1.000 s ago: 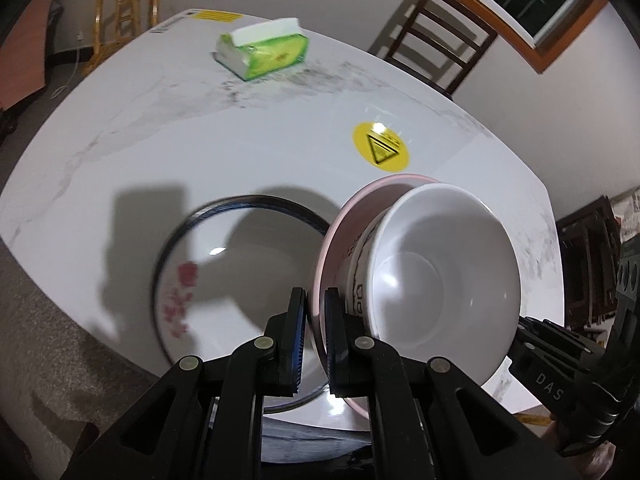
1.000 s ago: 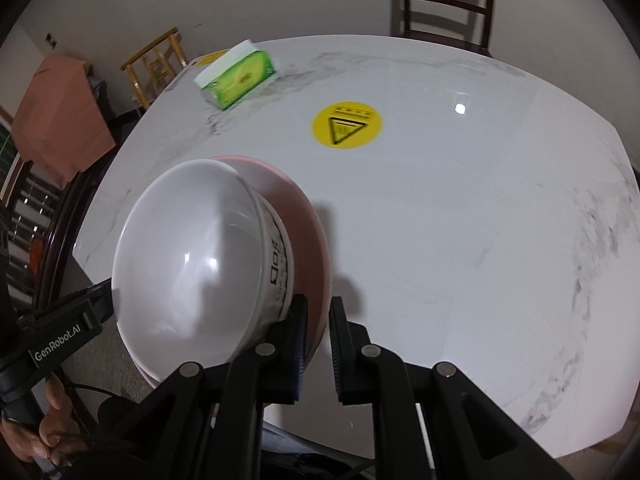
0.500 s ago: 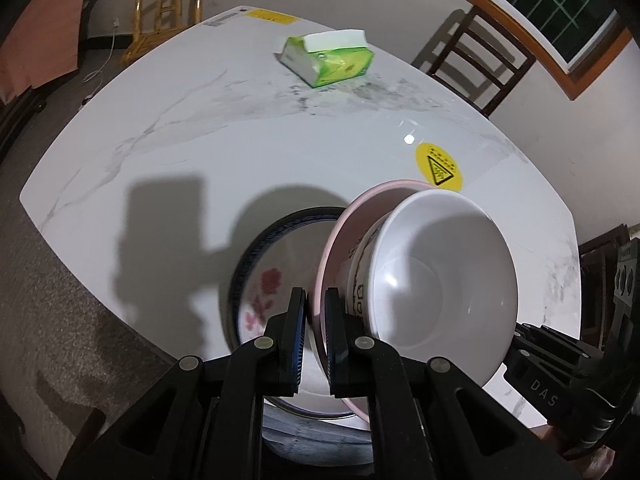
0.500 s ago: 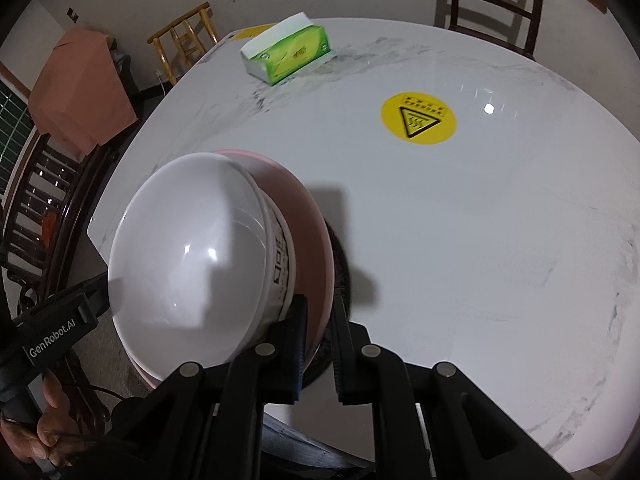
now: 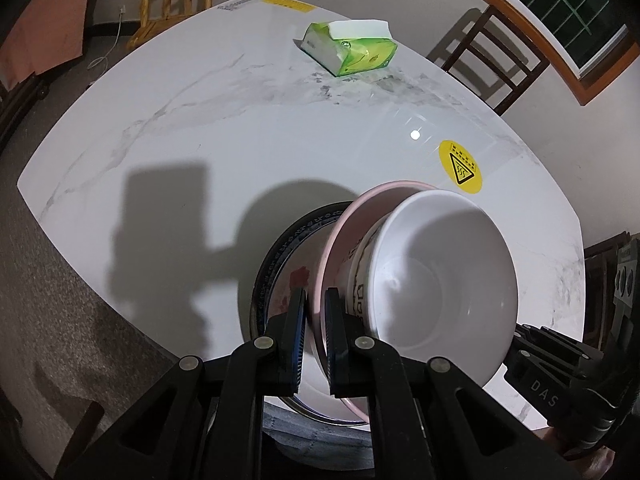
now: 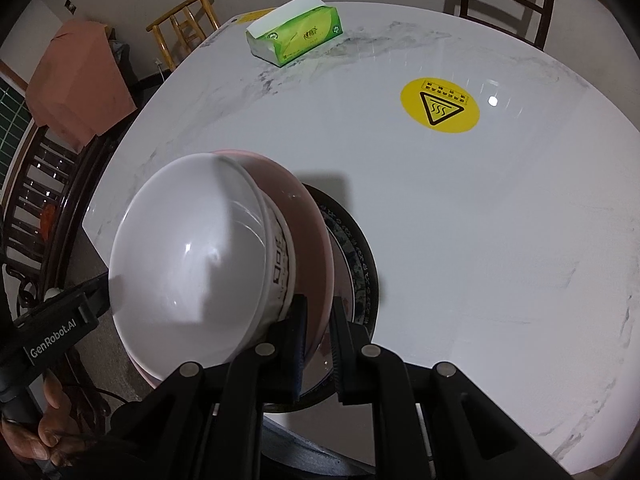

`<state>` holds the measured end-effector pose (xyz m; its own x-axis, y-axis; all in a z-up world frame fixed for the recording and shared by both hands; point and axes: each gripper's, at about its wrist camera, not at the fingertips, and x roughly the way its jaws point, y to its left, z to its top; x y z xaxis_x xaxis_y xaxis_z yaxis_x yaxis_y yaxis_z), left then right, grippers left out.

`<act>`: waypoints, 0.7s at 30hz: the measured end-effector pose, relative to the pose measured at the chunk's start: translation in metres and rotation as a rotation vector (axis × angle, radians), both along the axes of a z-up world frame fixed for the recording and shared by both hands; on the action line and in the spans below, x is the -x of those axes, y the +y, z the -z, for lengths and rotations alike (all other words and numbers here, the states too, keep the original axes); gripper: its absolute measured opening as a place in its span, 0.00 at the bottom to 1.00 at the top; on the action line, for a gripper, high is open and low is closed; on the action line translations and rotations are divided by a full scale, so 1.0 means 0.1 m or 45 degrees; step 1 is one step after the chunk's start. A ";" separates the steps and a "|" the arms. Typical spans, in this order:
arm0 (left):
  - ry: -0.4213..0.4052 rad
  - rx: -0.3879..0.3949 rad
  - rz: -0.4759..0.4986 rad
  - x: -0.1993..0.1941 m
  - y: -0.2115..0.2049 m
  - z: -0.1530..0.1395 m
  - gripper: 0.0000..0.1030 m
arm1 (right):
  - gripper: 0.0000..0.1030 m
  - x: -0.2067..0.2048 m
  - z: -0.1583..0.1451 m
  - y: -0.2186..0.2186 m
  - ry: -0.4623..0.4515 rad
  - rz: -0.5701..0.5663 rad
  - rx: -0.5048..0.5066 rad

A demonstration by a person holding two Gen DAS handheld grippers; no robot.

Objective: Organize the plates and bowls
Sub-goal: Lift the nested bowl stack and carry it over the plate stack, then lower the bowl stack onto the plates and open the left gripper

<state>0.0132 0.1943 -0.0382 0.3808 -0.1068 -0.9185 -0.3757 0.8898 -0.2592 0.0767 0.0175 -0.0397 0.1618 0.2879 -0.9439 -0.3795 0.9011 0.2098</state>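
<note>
**Pink plate with white bowl, carried over the dark-rimmed plate**

Item one, on your left: the left gripper (image 5: 314, 334), its blue-padded fingers (image 5: 297, 332) clenched on the near-left rim of the pink plate (image 5: 340, 236).

Item two: the pink plate itself, pale and glossy, shallow, with a thin raised edge. You hold it by opposite rims, above the near edge of the white marble table (image 5: 200, 120).

Item three: the white bowl (image 5: 432, 280), seated inside the pink plate. Its inside is plain glossy white; its outer wall carries a band of dark line patterns below the rim. From the right wrist view the same bowl (image 6: 192, 256) covers most of the plate (image 6: 312, 248).

Item four: the dark-rimmed plate (image 5: 280, 252), lying on the table directly under the pink one. White centre, red flower print, patterned dark border.

Item five, on your right: the right gripper (image 6: 318, 334), fingers clamped on the pink plate's opposite rim.

Farther back: a green tissue pack (image 5: 352, 50) and a round yellow warning sticker (image 5: 462, 166).
</note>
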 end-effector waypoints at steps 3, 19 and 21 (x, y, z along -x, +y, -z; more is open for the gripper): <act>0.006 0.005 -0.001 0.00 0.01 0.02 0.05 | 0.11 0.00 0.02 0.01 -0.006 -0.005 0.008; -0.012 0.025 0.013 0.01 0.06 0.07 0.04 | 0.14 0.04 -0.01 0.04 -0.054 -0.020 0.024; -0.018 0.028 0.011 0.02 0.07 0.08 0.04 | 0.14 0.05 0.00 0.03 -0.058 -0.021 0.020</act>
<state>0.0113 0.2011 -0.0459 0.3926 -0.1301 -0.9105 -0.3645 0.8869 -0.2839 0.0720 0.0210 -0.0393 0.2003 0.2762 -0.9400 -0.4028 0.8978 0.1780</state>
